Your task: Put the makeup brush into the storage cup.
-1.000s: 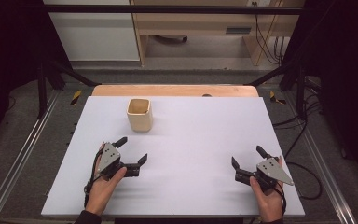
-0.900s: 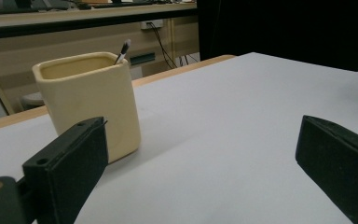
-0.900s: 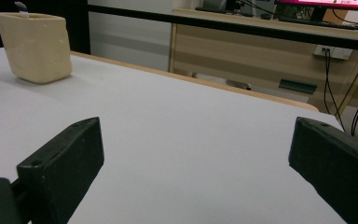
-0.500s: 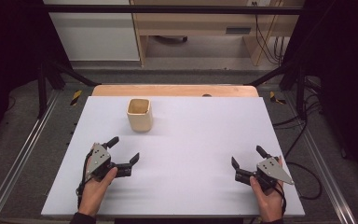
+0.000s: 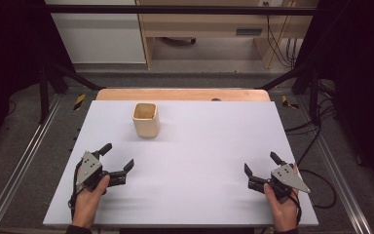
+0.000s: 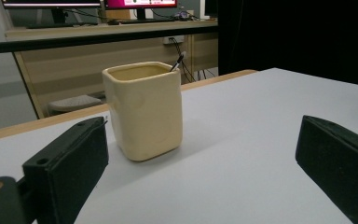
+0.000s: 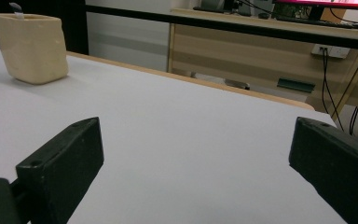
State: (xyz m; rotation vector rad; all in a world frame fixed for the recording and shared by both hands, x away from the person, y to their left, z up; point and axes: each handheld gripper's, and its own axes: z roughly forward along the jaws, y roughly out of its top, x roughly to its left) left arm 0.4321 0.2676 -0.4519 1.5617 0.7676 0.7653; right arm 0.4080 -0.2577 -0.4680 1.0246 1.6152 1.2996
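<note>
Cup-directed work showed the left gripper (image 5: 118, 157) at the near left of the white table (image 5: 209, 146), held in a hand (image 5: 88, 201), its jaws spread wide with nothing between them. At the near right, the right gripper (image 5: 261, 165) sat likewise with jaws wide apart and empty, well apart from the left one. Farther back, the cream square cup (image 5: 146, 119) stood upright on the table, left of centre, ahead of the left gripper and untouched; the left gripper view framed the cup (image 6: 143, 109) between its jaws from a distance.
</note>
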